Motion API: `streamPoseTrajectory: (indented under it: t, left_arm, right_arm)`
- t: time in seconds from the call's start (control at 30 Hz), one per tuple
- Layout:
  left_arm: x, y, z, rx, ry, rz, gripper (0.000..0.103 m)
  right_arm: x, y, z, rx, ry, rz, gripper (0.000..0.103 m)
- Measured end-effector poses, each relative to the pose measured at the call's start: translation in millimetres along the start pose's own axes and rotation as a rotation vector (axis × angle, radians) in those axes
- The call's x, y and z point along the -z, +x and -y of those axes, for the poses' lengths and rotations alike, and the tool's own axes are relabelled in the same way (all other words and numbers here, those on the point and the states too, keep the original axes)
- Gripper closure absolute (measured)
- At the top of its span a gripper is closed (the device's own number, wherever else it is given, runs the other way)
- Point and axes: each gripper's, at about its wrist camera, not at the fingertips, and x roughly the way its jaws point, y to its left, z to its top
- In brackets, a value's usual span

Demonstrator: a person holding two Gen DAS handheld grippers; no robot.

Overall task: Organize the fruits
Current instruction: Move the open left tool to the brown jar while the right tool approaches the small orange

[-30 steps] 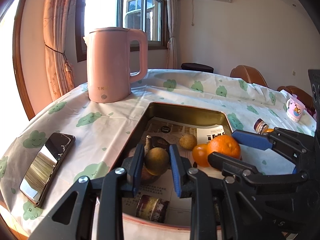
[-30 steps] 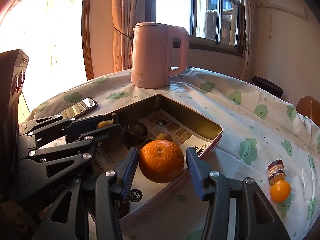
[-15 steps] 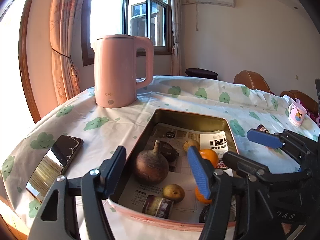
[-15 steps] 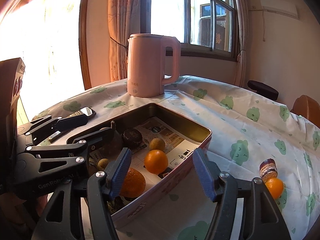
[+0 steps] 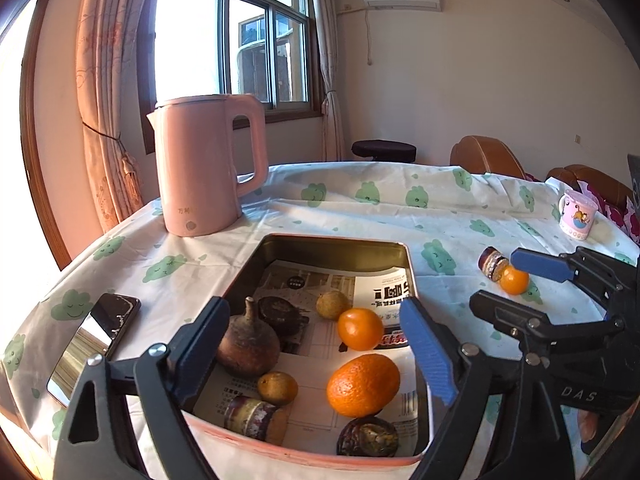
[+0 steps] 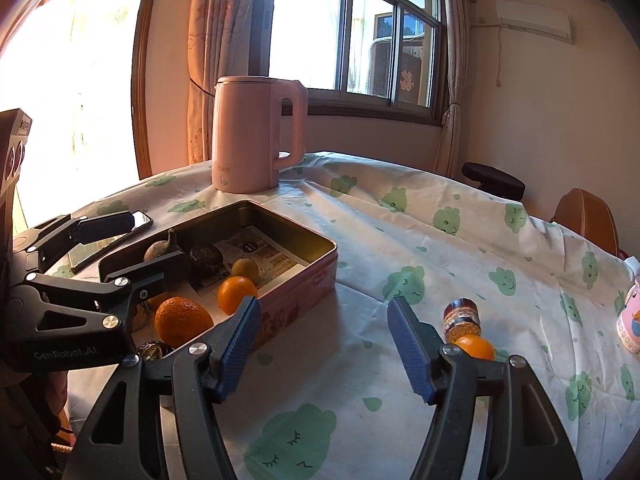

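A pink metal tin (image 5: 336,240) lined with newspaper holds a large orange (image 5: 362,386), a small orange (image 5: 360,328), a brown stemmed fruit (image 5: 248,346), two small yellow-brown fruits (image 5: 277,387) and some dark round items. My left gripper (image 5: 314,312) hovers over the tin's near end. Its jaws are opening wide and nothing is pressed between them. My right gripper (image 6: 323,308) stands open over bare cloth just right of the tin (image 6: 296,280), with nothing in it. Another small orange (image 6: 474,346) lies on the cloth beside a small jar (image 6: 462,316), behind the right finger.
A pink kettle (image 5: 208,168) stands behind the tin. A phone (image 5: 96,340) lies at the tin's left near the table edge. A printed mug (image 5: 576,214) sits far right. Brown chairs (image 5: 484,156) stand beyond the round, cloth-covered table (image 6: 400,240).
The left gripper let go of a small brown fruit into the tin, opened wide and drew back. The right gripper released the large orange into the tin and moved right over the cloth.
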Motion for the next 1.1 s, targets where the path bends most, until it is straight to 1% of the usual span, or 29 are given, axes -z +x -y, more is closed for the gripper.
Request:
streamPoseTrajectory:
  t: [0.17, 0.23, 0.3, 0.4, 0.47, 0.53, 0.67, 0.8, 0.9, 0.97, 1.0, 1.03, 1.1]
  left_arm:
    - [-7, -2, 19, 0.020, 0.030, 0.011, 0.013]
    - [-11, -1, 29, 0.030, 0.041, 0.017, 0.009]
    - [-14, 0, 39, 0.035, 0.053, 0.024, 0.006]
    - [-19, 5, 58, 0.059, 0.080, 0.026, 0.005]
    - [-21, 9, 70, 0.075, 0.099, 0.022, 0.005]
    - [-23, 14, 80, 0.084, 0.117, 0.012, 0.005]
    - [-23, 22, 93, 0.098, 0.138, -0.006, 0.005]
    - [-24, 25, 99, 0.103, 0.150, -0.016, 0.005]
    - [-26, 28, 101, 0.108, 0.154, -0.024, 0.005]
    - [-29, 29, 104, 0.114, 0.158, -0.027, 0.005]
    - [-30, 30, 105, 0.119, 0.160, -0.030, 0.005]
    - [-31, 31, 106, 0.123, 0.161, -0.033, 0.005]
    - [-33, 34, 110, 0.133, 0.162, -0.042, 0.005]
  right_arm:
    - [5, -12, 34, 0.068, 0.027, 0.004, 0.036]
    - [8, -18, 52, 0.110, 0.049, -0.001, 0.036]
    - [11, -21, 73, 0.154, 0.080, -0.013, 0.036]
    - [14, -19, 103, 0.202, 0.140, -0.047, 0.036]
    - [15, -13, 116, 0.199, 0.169, -0.090, 0.036]
    - [16, -8, 120, 0.184, 0.174, -0.112, 0.036]
    - [16, 5, 113, 0.120, 0.176, -0.155, 0.036]
    - [15, 22, 103, 0.106, 0.152, -0.210, 0.036]
    - [16, 36, 105, 0.096, 0.168, -0.257, 0.036]
    - [18, 42, 108, 0.081, 0.186, -0.275, 0.044]
    - [18, 44, 109, 0.074, 0.190, -0.286, 0.058]
    - [19, 44, 109, 0.069, 0.194, -0.290, 0.063]
    - [19, 43, 110, 0.061, 0.195, -0.292, 0.063]
